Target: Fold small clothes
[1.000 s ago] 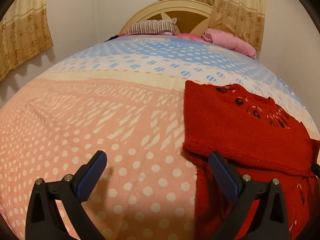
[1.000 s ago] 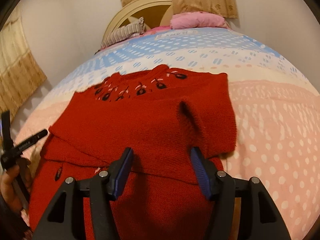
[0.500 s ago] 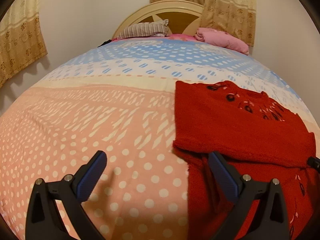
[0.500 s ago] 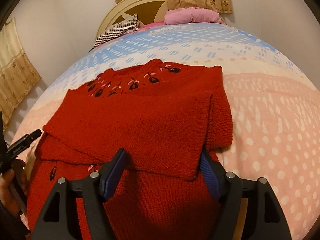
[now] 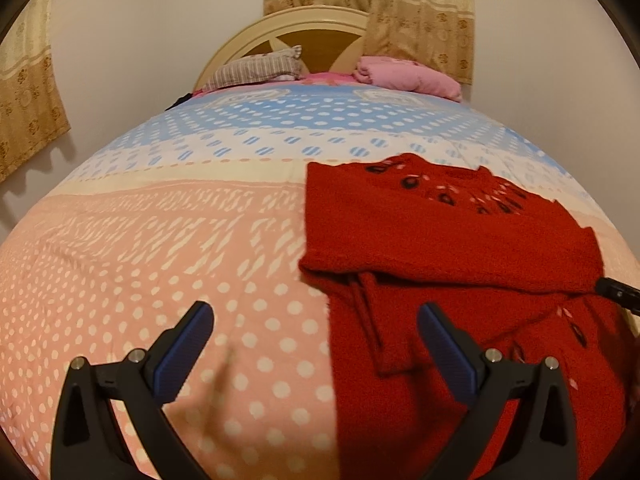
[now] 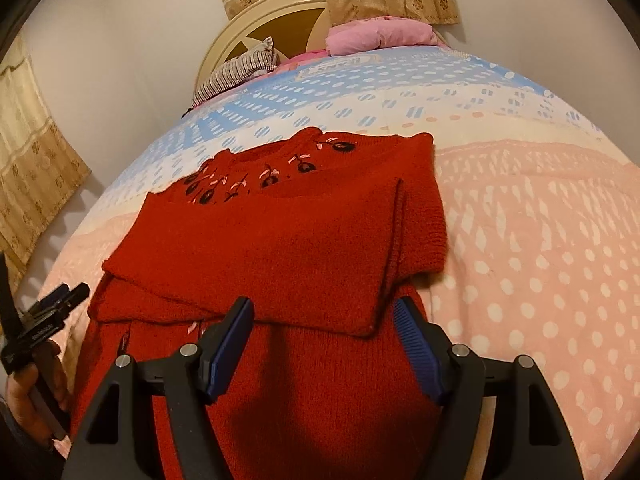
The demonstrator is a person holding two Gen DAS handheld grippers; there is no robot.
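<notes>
A small red knit sweater (image 5: pixel 448 240) with dark embroidered flowers at the neck lies flat on the bed, sleeves folded across its chest. It also shows in the right wrist view (image 6: pixel 280 248). My left gripper (image 5: pixel 314 344) is open and empty, hovering over the sweater's left edge and the bedspread. My right gripper (image 6: pixel 324 336) is open and empty, just above the lower edge of the folded sleeve. The left gripper's body (image 6: pixel 44 320) and the hand holding it show at the left of the right wrist view. The right gripper's tip (image 5: pixel 618 294) shows at the right edge of the left wrist view.
The dotted pink, cream and blue bedspread (image 5: pixel 160 248) covers the bed. A striped pillow (image 5: pixel 260 70) and a pink blanket (image 5: pixel 404 76) lie against the headboard (image 5: pixel 320 28). Curtains (image 5: pixel 28 92) hang on the walls.
The right gripper has opened wider, let go of the folded sleeve and drawn back; the sleeve now lies flat. The left gripper has shifted left and back, staying open.
</notes>
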